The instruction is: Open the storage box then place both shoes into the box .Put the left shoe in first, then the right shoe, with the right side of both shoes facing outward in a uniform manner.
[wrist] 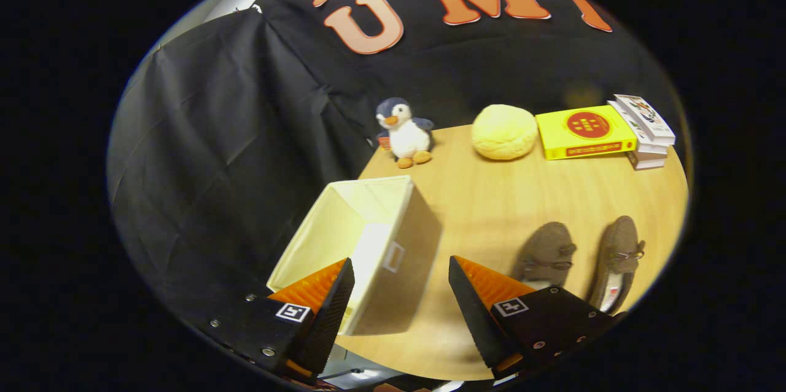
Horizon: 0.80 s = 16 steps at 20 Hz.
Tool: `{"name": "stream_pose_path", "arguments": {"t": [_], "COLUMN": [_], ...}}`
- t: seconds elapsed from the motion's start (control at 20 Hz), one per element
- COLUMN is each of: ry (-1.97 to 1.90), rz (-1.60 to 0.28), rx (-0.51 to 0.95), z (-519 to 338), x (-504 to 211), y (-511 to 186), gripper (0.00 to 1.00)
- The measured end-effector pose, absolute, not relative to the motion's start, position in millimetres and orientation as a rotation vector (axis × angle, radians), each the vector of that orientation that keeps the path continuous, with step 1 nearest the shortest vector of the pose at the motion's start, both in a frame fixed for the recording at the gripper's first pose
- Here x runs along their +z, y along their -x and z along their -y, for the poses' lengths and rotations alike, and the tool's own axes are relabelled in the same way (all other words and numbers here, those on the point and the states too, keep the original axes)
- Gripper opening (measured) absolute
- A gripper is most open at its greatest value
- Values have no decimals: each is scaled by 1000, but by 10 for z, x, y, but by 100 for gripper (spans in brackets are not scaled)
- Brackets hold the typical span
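Cream fabric storage box [368, 250] sitting open-topped between the spread fingers, gripper [400, 275] gaping empty, brown shoes [580, 260] lying parallel beyond the right finger, toes pointing away.

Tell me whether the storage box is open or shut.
Open. The storage box shows its pale inner lining with no lid over it and nothing visible inside. Both shoes lie outside on the table. The gripper is open.
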<state>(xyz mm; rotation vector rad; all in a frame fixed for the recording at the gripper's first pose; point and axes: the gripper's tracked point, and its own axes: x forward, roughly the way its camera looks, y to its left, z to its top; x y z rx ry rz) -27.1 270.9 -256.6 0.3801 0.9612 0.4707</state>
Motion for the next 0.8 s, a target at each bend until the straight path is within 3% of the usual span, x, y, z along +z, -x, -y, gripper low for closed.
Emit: {"name": "stream_pose_path", "arguments": {"t": [0.3,0.8], "ry": [-250,-171], "rz": [-1047,-1154], "rx": [271,180], "z": [-1711,-1396], "x": [-3219,-4106], "y": [402,575], "gripper": [93,86]}}
